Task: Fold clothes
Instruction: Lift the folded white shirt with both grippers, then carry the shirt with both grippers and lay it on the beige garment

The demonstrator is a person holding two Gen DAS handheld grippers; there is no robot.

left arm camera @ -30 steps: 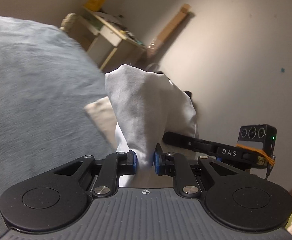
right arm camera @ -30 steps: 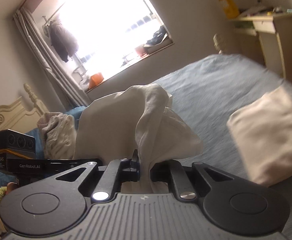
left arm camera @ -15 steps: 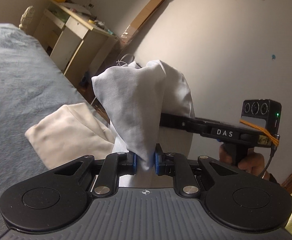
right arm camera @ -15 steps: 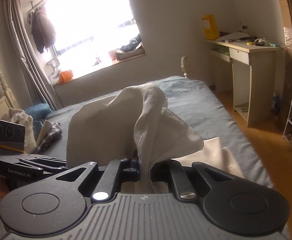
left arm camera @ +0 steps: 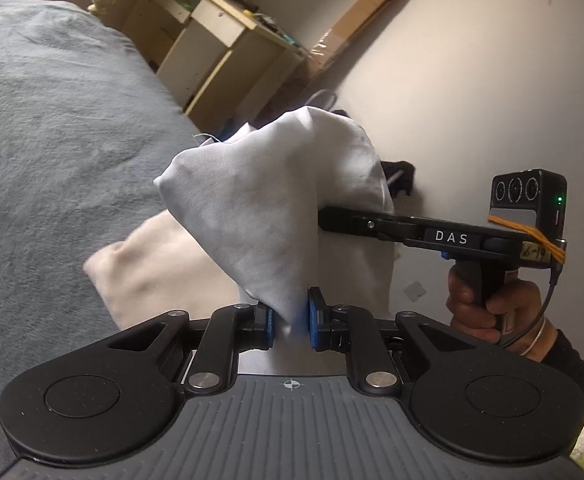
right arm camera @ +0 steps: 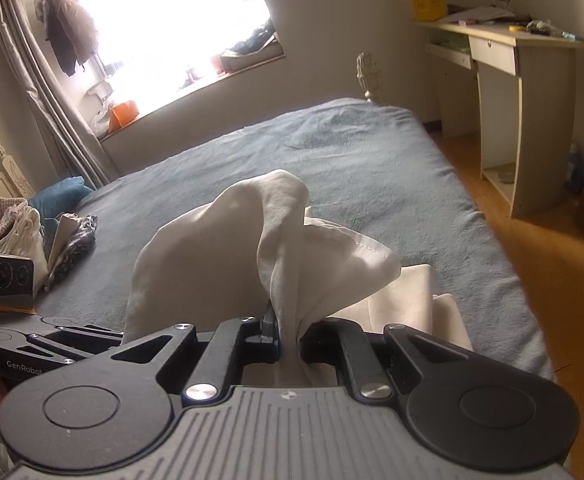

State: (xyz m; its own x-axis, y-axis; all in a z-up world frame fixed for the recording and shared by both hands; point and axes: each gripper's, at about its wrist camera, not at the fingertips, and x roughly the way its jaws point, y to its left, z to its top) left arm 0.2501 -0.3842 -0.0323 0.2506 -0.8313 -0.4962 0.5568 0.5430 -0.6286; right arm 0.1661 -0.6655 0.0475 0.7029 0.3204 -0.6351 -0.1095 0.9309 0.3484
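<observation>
Left gripper [left arm camera: 290,316] and right gripper [right arm camera: 290,334] each pinching white garment [left arm camera: 276,200], bunched, lifted above bed [right arm camera: 351,160] edge. Cream folded piece [left arm camera: 164,268] done at edge; clothes pile [right arm camera: 44,240] left at far corner.

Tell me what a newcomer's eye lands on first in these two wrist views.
First, the white garment, bunched into a peak in the middle of both views and pinched by the left gripper and the right gripper, jaws shut on the cloth. Under it the grey-blue bed fills the frame, a cream folded cloth lying near its edge. In the right wrist view, the glaring window upper left pulls the eye.
</observation>
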